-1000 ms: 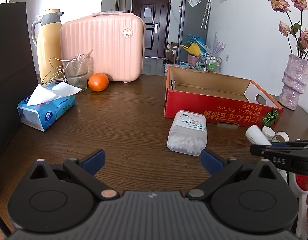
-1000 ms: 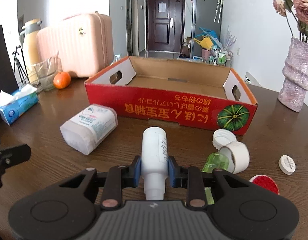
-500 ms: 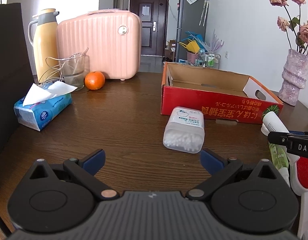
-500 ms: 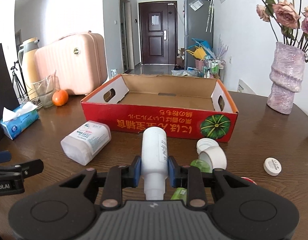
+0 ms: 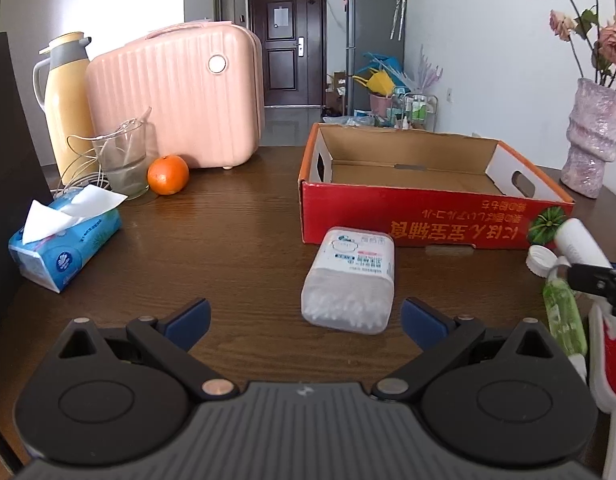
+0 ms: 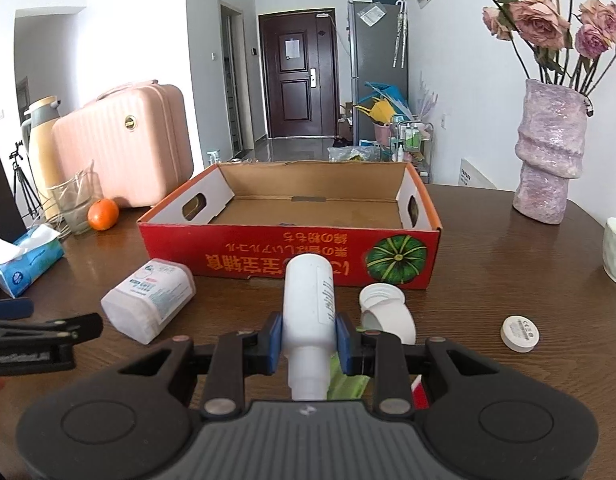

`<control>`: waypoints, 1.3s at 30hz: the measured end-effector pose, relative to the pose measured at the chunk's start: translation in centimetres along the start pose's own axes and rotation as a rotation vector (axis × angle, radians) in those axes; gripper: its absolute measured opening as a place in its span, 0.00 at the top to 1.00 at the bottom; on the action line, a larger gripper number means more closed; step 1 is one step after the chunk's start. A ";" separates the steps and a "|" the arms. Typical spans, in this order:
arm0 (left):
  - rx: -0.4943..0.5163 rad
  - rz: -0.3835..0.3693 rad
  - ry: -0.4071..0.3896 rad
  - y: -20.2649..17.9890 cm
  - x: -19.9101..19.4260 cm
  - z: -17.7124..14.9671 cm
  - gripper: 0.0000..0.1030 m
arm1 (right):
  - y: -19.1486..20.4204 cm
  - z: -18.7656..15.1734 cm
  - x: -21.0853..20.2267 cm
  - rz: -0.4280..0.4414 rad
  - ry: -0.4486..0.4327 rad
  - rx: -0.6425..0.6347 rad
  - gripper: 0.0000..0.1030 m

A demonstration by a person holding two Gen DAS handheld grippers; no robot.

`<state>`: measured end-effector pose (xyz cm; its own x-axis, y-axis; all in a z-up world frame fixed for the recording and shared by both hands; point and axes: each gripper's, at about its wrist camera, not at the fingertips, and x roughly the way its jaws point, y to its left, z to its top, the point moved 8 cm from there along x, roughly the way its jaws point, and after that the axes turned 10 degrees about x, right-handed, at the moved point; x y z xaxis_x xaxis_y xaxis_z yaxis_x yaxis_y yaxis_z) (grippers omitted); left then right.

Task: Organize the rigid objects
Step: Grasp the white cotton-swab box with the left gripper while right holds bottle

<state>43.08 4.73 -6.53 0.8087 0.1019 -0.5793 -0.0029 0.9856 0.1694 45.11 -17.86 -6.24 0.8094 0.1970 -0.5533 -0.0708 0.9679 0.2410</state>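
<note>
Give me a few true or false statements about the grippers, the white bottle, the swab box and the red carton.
1. The right gripper is shut on the white bottle. True.
2. The left gripper holds the swab box. False: it is open, and the box lies on the table.
3. The red carton already holds items. False: it looks empty.
4. An orange sits beside the glass. True.

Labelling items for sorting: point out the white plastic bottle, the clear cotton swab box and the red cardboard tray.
white plastic bottle (image 6: 308, 292), right wrist view, body.
clear cotton swab box (image 5: 350, 280), left wrist view, top face.
red cardboard tray (image 6: 268, 258), right wrist view, front wall.
</note>
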 end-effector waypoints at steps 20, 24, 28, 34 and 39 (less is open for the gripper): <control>0.048 -0.016 0.041 -3.1 5.9 1.6 0.00 | -3.8 0.7 1.5 -0.069 -0.001 0.082 0.74; 0.042 -0.039 0.054 -3.1 7.0 1.6 0.00 | -4.2 0.7 1.8 -0.078 -0.007 0.092 0.74; 0.028 -0.073 0.074 -3.0 8.1 1.5 0.10 | -4.6 0.7 2.2 -0.089 -0.009 0.103 0.74; 0.022 -0.093 0.090 -3.0 9.3 1.2 0.36 | -4.6 0.5 2.6 -0.095 -0.010 0.101 0.74; 0.037 -0.087 0.081 -3.0 9.0 1.1 0.36 | -4.5 0.4 2.5 -0.093 -0.015 0.098 0.74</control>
<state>51.00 2.51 -11.40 0.7547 0.0279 -0.6555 0.0882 0.9857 0.1435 47.70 -21.83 -8.35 0.8184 0.1042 -0.5651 0.0615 0.9619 0.2664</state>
